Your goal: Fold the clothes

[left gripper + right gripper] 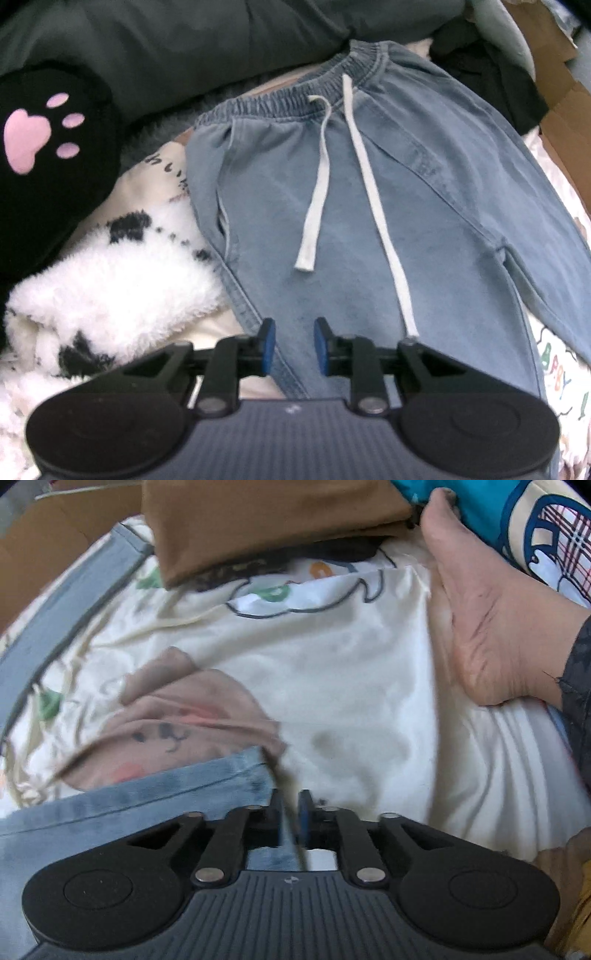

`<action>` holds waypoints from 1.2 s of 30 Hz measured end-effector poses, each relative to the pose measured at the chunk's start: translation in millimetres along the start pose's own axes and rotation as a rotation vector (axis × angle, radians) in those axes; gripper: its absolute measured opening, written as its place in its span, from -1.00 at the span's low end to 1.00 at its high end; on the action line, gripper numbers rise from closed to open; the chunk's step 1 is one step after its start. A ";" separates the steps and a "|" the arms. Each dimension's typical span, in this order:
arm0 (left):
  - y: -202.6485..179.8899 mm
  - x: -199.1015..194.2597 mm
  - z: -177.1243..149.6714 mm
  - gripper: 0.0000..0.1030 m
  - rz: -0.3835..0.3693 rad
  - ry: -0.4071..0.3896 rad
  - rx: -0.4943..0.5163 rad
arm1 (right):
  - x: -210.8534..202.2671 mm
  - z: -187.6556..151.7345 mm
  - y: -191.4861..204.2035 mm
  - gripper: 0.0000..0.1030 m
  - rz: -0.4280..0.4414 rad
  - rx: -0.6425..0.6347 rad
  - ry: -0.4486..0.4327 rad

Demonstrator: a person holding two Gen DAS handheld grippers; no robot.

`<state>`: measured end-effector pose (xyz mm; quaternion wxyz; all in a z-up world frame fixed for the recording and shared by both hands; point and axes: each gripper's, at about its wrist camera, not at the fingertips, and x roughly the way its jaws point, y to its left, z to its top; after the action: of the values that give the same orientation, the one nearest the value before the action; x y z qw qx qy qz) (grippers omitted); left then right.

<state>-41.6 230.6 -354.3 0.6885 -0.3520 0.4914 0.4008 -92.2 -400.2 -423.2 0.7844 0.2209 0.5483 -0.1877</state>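
Denim trousers [369, 206] flat – elastic waist, left gripper [294, 341] jaws apart, right gripper [290, 814] pinching hem.

The right tool [290, 819] pointed down at a cream printed bedsheet [332, 672], its jaws narrowly apart with the blue denim hem [155, 797] between them. A bare foot [480, 620] rested on the sheet beside a brown cloth [266, 520].

A: The trousers [388, 206] are showing faded light blue; the drawstring [364, 177] is reading white.
B: The cushion [48, 155] is showing black with a pink paw print. The fleece blanket [122, 280] is reading white with black patches.
A: The sheet [332, 672] is showing cream with green and orange prints outlined in dark lines. The tongs' pads [269, 341] are showing blue.
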 end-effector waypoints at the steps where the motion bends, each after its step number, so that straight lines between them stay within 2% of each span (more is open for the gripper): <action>1: 1.8 2.0 0.6 -0.52 -0.002 -0.001 -0.005 | -2.1 -2.3 7.2 -0.26 0.001 -0.011 -0.011; 3: 4.7 5.6 2.3 -0.52 -0.005 -0.002 -0.011 | -4.4 -5.0 19.4 -0.19 0.020 -0.050 -0.021; 8: 12.5 19.1 9.8 -0.53 0.005 -0.013 -0.006 | -9.6 -13.1 44.8 -0.19 0.062 -0.130 -0.012; 11: 20.7 30.6 16.2 -0.55 0.001 -0.014 -0.042 | -11.5 -20.9 53.7 -0.19 0.079 -0.143 -0.002; 14: 28.0 41.4 19.7 -0.69 0.019 -0.015 -0.068 | -6.4 -29.6 62.5 -0.19 0.092 -0.159 0.027; 15: 28.6 44.6 20.2 -0.82 0.037 -0.016 -0.059 | -4.8 -31.9 66.0 -0.19 0.091 -0.167 0.033; 17: 28.3 49.1 21.2 -0.95 0.084 -0.027 -0.024 | -1.7 -36.5 72.9 -0.19 0.088 -0.183 0.044; 23: 26.0 34.2 28.2 -0.93 0.079 -0.077 -0.003 | -6.5 -37.9 95.9 -0.19 0.072 -0.243 -0.010; 26: 19.2 17.3 34.9 -0.83 0.053 -0.133 0.047 | -13.2 -34.7 112.6 -0.17 0.094 -0.307 -0.062; 31: 15.2 9.4 57.6 -0.83 0.046 -0.183 0.084 | -15.0 -21.8 136.4 -0.13 0.123 -0.348 -0.099; 36: 20.4 19.6 81.2 -0.82 0.107 -0.261 0.092 | -7.4 -4.6 160.8 -0.13 0.143 -0.374 -0.118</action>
<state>-24.1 314.8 -353.1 0.7396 -0.2385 0.4336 0.4562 -11.9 -263.5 -395.0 0.8539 0.0984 0.5096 -0.0389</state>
